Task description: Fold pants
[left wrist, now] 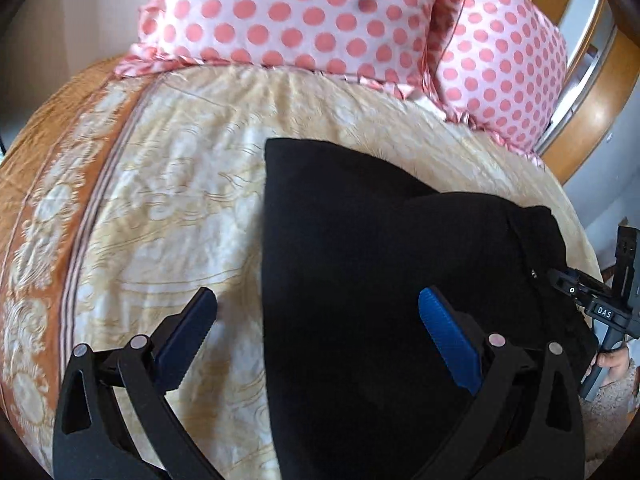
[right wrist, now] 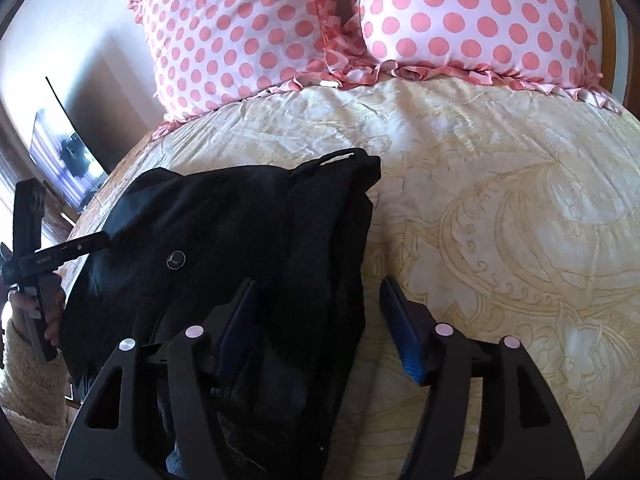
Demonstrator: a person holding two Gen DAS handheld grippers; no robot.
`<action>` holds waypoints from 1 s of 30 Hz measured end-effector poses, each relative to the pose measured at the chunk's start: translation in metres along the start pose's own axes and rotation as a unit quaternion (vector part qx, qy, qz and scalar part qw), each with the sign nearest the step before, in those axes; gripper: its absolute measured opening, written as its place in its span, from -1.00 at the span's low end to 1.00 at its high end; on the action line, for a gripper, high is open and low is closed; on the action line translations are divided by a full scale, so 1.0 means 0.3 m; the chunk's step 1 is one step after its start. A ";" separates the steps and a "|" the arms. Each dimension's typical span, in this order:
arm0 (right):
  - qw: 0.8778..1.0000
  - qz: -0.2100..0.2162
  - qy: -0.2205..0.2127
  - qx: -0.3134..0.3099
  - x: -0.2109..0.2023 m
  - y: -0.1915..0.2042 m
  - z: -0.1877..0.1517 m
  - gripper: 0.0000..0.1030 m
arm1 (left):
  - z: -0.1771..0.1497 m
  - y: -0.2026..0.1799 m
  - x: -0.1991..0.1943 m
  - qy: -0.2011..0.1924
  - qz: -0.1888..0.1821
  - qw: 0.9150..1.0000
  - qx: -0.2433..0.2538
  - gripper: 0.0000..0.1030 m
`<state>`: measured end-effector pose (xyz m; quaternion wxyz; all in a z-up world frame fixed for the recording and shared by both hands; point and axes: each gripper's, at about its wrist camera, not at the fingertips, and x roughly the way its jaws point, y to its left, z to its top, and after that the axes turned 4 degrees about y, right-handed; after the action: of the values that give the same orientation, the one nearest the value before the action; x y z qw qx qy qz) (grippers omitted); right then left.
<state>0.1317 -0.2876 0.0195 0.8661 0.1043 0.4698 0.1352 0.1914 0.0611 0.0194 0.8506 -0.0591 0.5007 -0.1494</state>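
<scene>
Black pants point(left wrist: 380, 260) lie folded into a thick bundle on the cream bedspread point(left wrist: 160, 200). My left gripper point(left wrist: 316, 300) is open wide above their left edge, one blue pad point(left wrist: 444, 336) over the cloth and the other over the bedspread. In the right wrist view the pants point(right wrist: 240, 220) fill the lower left. My right gripper point(right wrist: 320, 290) is open too. The bundle's right edge lies between its fingers, and neither pad presses on it. A small round button point(right wrist: 176, 260) shows on the cloth.
Two pink polka-dot pillows point(left wrist: 300, 20) point(right wrist: 460, 12) lie at the head of the bed against a wooden headboard point(left wrist: 600, 100). The bedspread point(right wrist: 500, 200) has an orange border point(left wrist: 48, 160) on the left. A hand point(right wrist: 36, 312) holds the left tool's handle. A screen point(right wrist: 68, 152) stands beyond the bed.
</scene>
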 end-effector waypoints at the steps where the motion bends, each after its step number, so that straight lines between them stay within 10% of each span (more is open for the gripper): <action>1: 1.000 0.005 0.000 -0.001 0.000 -0.003 0.000 0.30 | 0.007 -0.002 0.010 0.006 -0.001 1.000 0.002 0.95; 12: 0.998 0.058 -0.006 -0.011 -0.006 0.009 -0.013 0.18 | 0.086 -0.014 0.057 0.054 -0.007 0.998 0.034 0.93; 15: 0.997 0.073 -0.011 -0.012 -0.013 0.002 -0.019 -0.07 | 0.078 -0.025 0.045 0.049 -0.027 0.998 0.035 0.45; 22: 0.995 0.096 -0.009 0.017 -0.004 -0.028 -0.012 -0.07 | 0.091 -0.016 0.049 0.052 -0.037 0.998 0.014 0.43; 30: 0.994 0.104 -0.027 0.005 -0.020 -0.022 -0.017 -0.49 | 0.083 0.003 0.021 0.045 -0.027 0.999 0.001 -0.26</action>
<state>0.1251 -0.2954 0.0195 0.8592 0.1602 0.4334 0.2197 0.2162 0.0589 0.0262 0.8231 -0.0652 0.5362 -0.1752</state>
